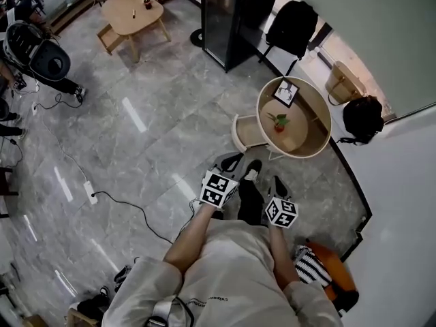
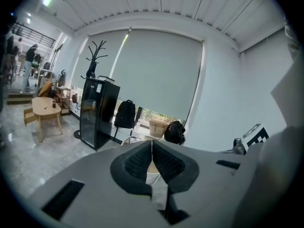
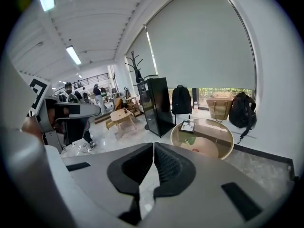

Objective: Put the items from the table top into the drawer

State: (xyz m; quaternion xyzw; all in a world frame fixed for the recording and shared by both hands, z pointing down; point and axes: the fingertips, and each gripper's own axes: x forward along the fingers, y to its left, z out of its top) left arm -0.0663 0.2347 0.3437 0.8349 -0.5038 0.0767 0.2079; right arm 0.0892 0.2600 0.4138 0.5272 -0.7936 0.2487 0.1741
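Note:
A round wooden table with a glass top stands ahead of me. On it sit a small framed picture and a little potted plant. A pale drawer sticks out open from the table's left side. My left gripper and right gripper are held side by side short of the table, above the floor. Both are shut and empty. In the right gripper view the shut right gripper points at the table, the picture and the plant. The left gripper shows its pads meeting.
A tall black cabinet, a black backpack, a woven basket and a black bag stand beyond the table. A white wall runs along the right. A cable with a power strip lies on the marble floor at left.

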